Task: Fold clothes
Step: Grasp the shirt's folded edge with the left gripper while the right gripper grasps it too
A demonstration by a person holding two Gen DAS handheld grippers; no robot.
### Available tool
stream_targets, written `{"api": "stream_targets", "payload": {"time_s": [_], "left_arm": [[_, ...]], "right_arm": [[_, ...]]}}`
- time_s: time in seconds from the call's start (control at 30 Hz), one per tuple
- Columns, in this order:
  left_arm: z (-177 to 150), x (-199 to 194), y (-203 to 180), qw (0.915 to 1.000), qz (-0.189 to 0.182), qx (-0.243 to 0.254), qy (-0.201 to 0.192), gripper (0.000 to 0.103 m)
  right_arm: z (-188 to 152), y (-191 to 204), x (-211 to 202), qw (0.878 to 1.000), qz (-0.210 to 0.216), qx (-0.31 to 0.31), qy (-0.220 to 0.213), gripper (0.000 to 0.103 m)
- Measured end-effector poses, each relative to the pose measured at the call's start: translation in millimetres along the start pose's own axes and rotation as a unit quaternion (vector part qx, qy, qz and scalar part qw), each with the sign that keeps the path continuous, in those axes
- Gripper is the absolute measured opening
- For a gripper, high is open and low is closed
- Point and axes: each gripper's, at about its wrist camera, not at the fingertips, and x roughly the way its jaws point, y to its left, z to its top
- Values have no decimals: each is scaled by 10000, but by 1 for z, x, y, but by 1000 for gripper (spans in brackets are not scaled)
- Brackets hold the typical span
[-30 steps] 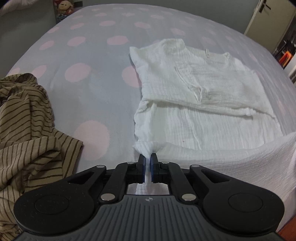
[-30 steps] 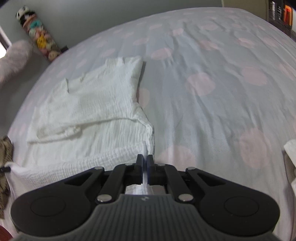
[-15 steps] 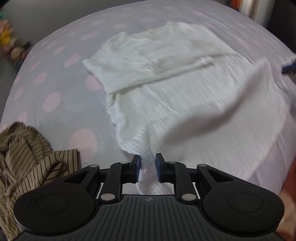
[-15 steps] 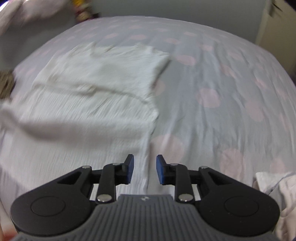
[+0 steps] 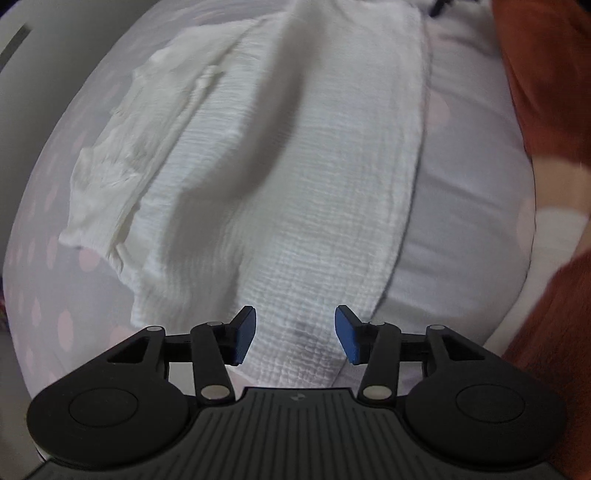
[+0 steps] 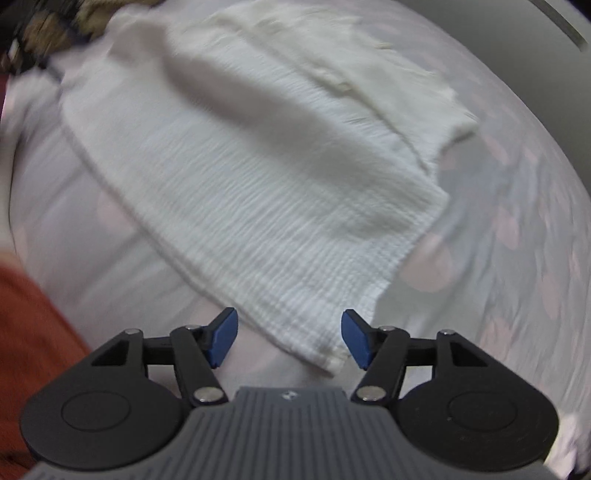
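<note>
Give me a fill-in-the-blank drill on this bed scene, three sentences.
1. The crinkled garment lying on the bed is ____ in colour.
2. The bedsheet is printed with pink ____.
3. The left gripper and right gripper both have their blue fingers ____, gripping nothing.

Missing words: white; dots; open

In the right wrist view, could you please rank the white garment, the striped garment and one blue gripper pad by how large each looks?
1. White garment, by far the largest.
2. and 3. Striped garment and blue pad: unsure. The striped garment is far, blurred and cropped by the edge; the pad is close to the camera.
</note>
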Motion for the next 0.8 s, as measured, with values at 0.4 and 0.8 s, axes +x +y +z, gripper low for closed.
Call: {"api": "stream_targets", "payload": {"time_s": [0.4, 0.8], "left_arm": [[-5, 35, -28, 9960, 121, 775, 431, 45], [-7, 40, -22, 9922, -68, 1156, 454, 55]], "right_arm": [[-7, 41, 29, 9820, -301, -1862, 49, 65], [-1, 41, 35, 9786, -397, -2014, 118, 82]]}}
